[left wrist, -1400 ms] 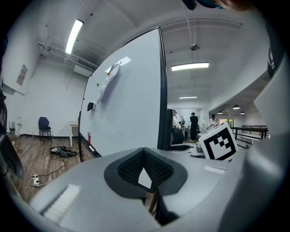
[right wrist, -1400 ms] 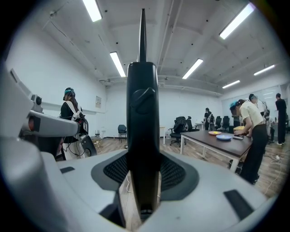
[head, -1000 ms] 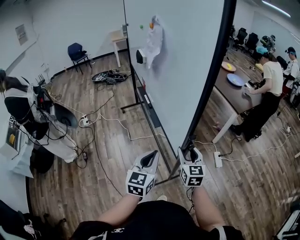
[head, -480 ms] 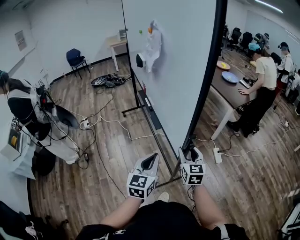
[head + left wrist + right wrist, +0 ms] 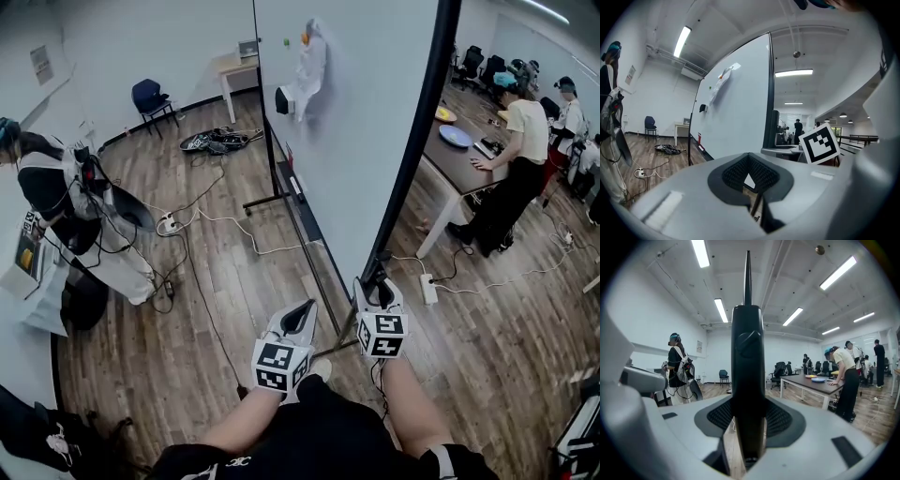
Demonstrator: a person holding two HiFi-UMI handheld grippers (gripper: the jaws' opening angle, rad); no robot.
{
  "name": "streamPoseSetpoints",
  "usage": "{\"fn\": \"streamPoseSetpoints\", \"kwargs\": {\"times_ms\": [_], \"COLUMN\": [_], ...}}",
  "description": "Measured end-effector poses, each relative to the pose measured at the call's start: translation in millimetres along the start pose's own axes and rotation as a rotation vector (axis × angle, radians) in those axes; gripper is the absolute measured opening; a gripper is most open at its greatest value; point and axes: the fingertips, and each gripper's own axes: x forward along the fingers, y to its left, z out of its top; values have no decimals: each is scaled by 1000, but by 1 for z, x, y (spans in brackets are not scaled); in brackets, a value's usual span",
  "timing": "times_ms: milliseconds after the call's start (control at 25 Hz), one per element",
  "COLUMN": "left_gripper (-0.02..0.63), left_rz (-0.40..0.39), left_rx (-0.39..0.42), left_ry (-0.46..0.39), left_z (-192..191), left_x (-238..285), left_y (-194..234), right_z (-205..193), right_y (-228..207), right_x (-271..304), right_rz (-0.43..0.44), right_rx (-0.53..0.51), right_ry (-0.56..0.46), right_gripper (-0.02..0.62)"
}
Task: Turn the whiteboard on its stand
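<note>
The tall whiteboard (image 5: pixel 356 122) stands on its stand, edge-on to me, with a black frame edge (image 5: pixel 420 150) running down to the floor. My right gripper (image 5: pixel 378 292) is shut on the low part of that frame. In the right gripper view the black frame bar (image 5: pixel 747 362) stands upright between the pads of the right gripper (image 5: pixel 748 427). My left gripper (image 5: pixel 300 319) hangs a little left of the board's foot, jaws together and empty. In the left gripper view the left gripper (image 5: pixel 749 180) points toward the whiteboard face (image 5: pixel 736 112).
A white cloth (image 5: pixel 306 67) hangs on the board. Cables (image 5: pixel 217 141) and a power strip (image 5: pixel 169 223) lie on the wood floor at left, near a person (image 5: pixel 56 202) with gear. At right a dark table (image 5: pixel 464 159) has a person (image 5: pixel 514 155) leaning on it. A blue chair (image 5: pixel 150 98) stands at the back.
My right gripper keeps its hold on the frame and has moved slightly forward with it. The left gripper has barely moved. The view has swayed a little.
</note>
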Motion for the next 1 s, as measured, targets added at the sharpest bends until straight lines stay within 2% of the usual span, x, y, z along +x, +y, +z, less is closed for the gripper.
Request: {"fn": "streamPoseSetpoints", "kwargs": {"times_ms": [240,440,760,1000], "left_gripper": [9,9,9,9], "left_rz": [21,20,-41,-31], "left_rx": [-33,-28,23,31], "left_ry": [6,12,-8,-50], "left_z": [-8,-10,-4,11], "left_x": [-40,-63,-67,-68], "left_y": [-25,-41,-76,-75], "right_z": [-6,-12,-23,-24], "right_y": [10,17,25,30], "right_x": [-31,-59,-93,-102], "right_rz": [-10,-15,-12,-8], "right_rx": [2,2,4,3], "right_ry": [16,18,12,13], "right_gripper": [199,199,199,199]}}
